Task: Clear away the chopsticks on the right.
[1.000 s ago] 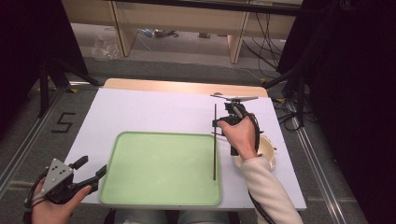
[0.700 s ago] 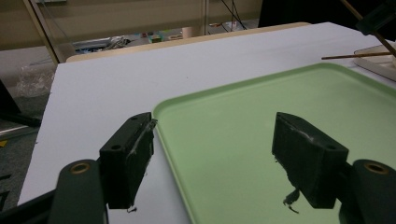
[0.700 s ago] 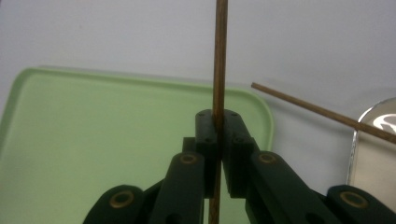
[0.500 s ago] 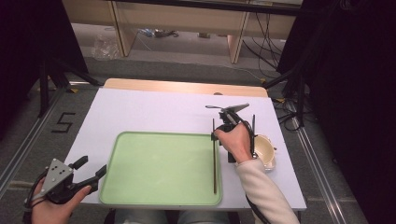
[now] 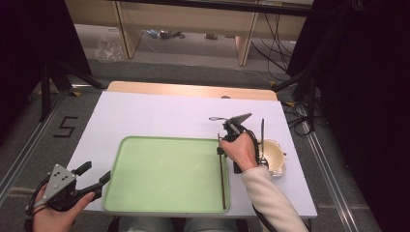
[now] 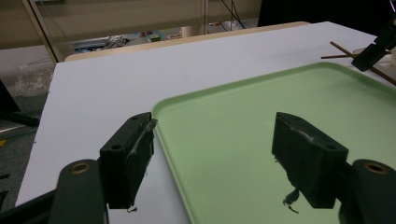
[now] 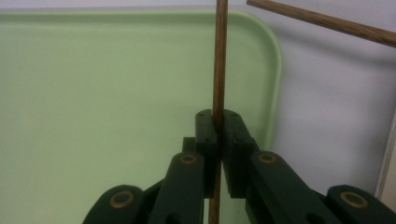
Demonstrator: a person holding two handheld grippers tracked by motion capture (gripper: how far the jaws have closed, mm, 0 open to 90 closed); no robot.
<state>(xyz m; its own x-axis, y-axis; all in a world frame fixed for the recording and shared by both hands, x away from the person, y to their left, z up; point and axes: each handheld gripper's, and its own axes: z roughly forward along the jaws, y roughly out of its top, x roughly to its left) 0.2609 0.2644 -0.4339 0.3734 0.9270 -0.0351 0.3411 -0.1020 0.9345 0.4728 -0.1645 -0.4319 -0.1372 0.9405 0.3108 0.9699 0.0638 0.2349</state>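
My right gripper (image 7: 217, 116) is shut on a brown wooden chopstick (image 7: 219, 60), which runs straight up between its jaws. In the high view the right gripper (image 5: 221, 151) holds that chopstick (image 5: 222, 179) low along the right inner side of the pale green tray (image 5: 164, 174). A second chopstick (image 7: 327, 21) lies on the white table beyond the tray's rounded corner. My left gripper (image 5: 96, 174) sits off the tray's near left corner. Its jaws stand open around the tray's edge (image 6: 163, 126) without touching it, as the left gripper (image 6: 215, 135) view shows.
A cream bowl (image 5: 273, 157) stands just right of my right hand, with a thin dark utensil (image 5: 262, 133) leaning in it. The white table top (image 5: 159, 116) stretches behind the tray. Cables and dark stands lie on the floor to the right.
My right hand has come down and toward the near side with the chopstick, which now sits lower along the tray's right side. The left gripper has stayed put.
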